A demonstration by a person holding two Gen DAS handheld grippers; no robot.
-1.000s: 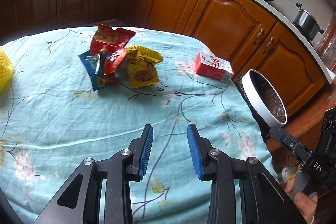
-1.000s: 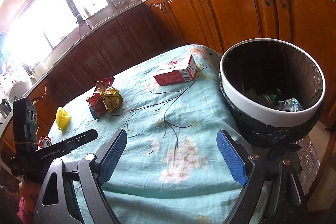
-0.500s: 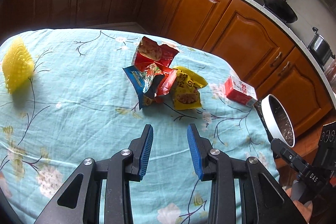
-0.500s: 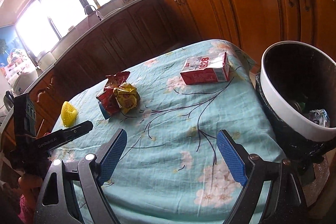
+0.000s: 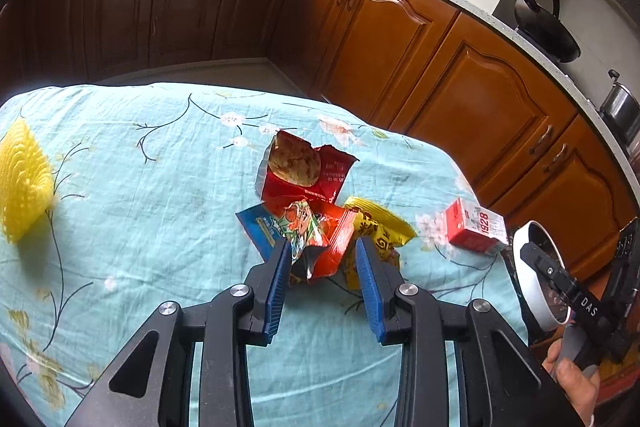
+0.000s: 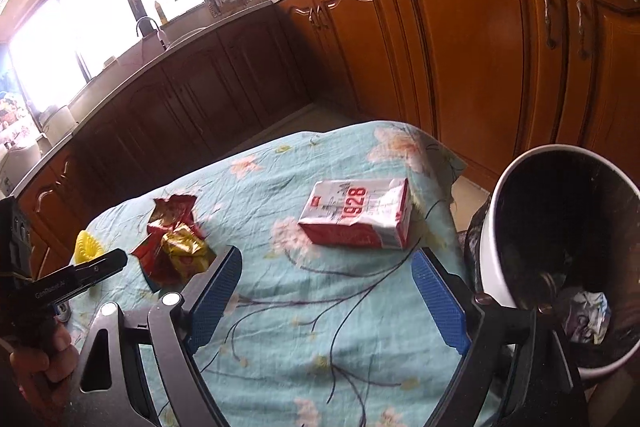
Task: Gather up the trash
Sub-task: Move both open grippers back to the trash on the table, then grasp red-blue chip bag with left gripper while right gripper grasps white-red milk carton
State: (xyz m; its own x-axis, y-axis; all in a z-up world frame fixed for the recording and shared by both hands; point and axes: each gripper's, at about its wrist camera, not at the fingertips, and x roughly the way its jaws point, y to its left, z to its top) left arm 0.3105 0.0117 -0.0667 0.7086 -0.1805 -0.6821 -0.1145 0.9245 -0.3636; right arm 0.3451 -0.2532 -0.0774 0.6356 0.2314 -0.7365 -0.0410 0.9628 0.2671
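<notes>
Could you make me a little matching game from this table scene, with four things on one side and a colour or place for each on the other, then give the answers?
Things:
1. foam net
2. carton marked 1928
3. bin
4. snack wrappers

Descriptions:
A. white rim, dark inside, beside the table's edge
B. a mixed red, blue and yellow heap in the middle of the cloth
C. yellow, alone at the far left of the cloth
D. red and white, lying flat near the bin

Pairs: 1-C, 2-D, 3-A, 4-B
</notes>
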